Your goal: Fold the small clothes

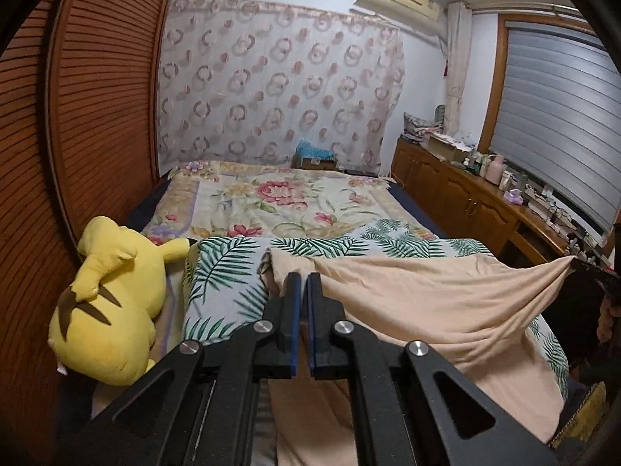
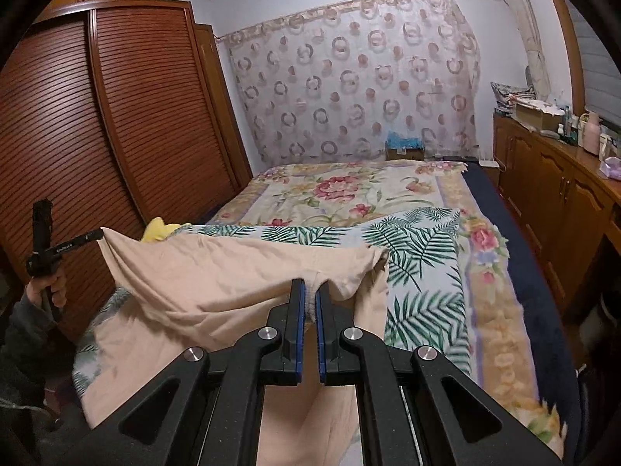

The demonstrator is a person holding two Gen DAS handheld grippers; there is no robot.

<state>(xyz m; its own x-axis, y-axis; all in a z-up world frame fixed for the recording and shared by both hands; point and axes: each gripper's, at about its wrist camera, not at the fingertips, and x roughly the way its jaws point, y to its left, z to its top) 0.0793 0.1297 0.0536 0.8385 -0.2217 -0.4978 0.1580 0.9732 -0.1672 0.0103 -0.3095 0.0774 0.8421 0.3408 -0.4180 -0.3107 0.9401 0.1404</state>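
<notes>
**A:** Any writing you can read from my cameras?

**B:** Only small white lettering on the arm of the left gripper (image 2: 101, 234), seen from the right wrist view; it's too small to make out.

**A:** And the garment?

**B:** The peach garment (image 1: 427, 295) is soft, matte knit, creased, lifted off the bed (image 2: 349, 190) and stretched between both tools, its lower part draping onto the palm-leaf sheet (image 2: 423, 272).

**A:** My jaws?

**B:** I see the left gripper (image 1: 304, 276) with blue pads nearly together, pinched on one corner of the cloth. The right gripper (image 2: 309, 283) is clamped on a ribbed grey-white hem edge.

**A:** Surroundings?

**B:** A plush yellow toy (image 1: 112, 306) lies beside the slatted wooden wardrobe (image 2: 116, 116); a flowered quilt (image 1: 279, 202) lies beyond, with a ring-patterned sheer curtain (image 2: 357, 77) behind it.
</notes>
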